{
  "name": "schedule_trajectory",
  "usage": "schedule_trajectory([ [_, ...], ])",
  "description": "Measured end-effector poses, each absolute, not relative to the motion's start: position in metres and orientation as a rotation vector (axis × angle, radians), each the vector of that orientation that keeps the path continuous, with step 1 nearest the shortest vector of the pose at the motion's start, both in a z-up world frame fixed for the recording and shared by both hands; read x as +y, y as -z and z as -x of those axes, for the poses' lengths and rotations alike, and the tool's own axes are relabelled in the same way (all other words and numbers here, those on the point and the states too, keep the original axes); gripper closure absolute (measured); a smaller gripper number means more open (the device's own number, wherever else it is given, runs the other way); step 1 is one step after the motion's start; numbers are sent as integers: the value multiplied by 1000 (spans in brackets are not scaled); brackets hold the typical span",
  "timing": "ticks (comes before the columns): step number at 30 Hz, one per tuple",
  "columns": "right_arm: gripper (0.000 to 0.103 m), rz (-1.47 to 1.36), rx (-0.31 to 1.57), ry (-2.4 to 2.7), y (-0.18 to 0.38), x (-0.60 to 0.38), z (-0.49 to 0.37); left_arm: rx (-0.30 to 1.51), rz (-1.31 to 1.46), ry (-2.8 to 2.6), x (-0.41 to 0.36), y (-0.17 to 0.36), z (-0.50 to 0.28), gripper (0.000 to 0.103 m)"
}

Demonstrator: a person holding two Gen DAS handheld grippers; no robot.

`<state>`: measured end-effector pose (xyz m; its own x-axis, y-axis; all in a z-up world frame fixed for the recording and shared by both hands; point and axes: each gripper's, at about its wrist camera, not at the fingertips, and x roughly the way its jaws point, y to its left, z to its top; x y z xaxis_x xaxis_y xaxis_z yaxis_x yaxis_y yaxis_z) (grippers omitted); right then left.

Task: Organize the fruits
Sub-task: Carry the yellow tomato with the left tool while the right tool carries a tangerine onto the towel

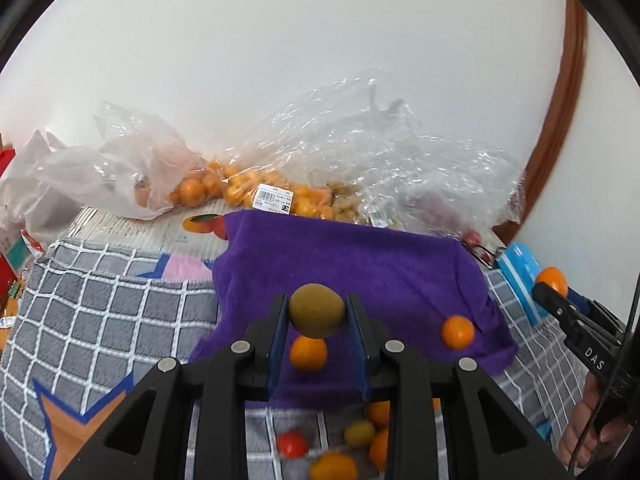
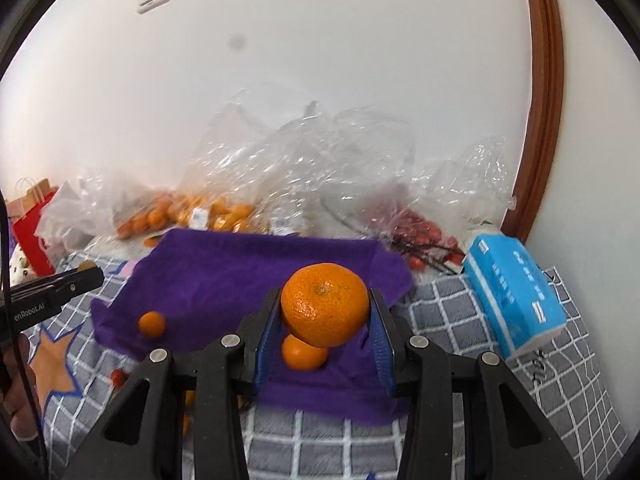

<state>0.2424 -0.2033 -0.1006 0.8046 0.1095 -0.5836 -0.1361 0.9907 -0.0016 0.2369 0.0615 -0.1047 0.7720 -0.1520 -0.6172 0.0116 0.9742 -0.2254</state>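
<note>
My left gripper is shut on a brown-green kiwi and holds it above the purple cloth. My right gripper is shut on a large orange mandarin above the same cloth. Two small oranges lie on the cloth: one under the kiwi and one to the right; in the right wrist view they sit below the mandarin and at the left. The right gripper with its mandarin also shows at the right edge of the left wrist view.
Clear plastic bags of small oranges and red fruit lie along the wall. A blue tissue pack lies at the right. Loose fruits lie on the grey checked blanket near me. A red paper bag stands at the left.
</note>
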Motion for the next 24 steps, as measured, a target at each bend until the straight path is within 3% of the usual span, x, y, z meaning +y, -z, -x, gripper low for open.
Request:
schedule_trajectory([
  [9,62,-24,747,-93,168,-234,-270,689,236,17,75,145,-254,76],
  [24,62,-30,778,-131,184,-226,-274,664,263,25,79,150,-255,76],
])
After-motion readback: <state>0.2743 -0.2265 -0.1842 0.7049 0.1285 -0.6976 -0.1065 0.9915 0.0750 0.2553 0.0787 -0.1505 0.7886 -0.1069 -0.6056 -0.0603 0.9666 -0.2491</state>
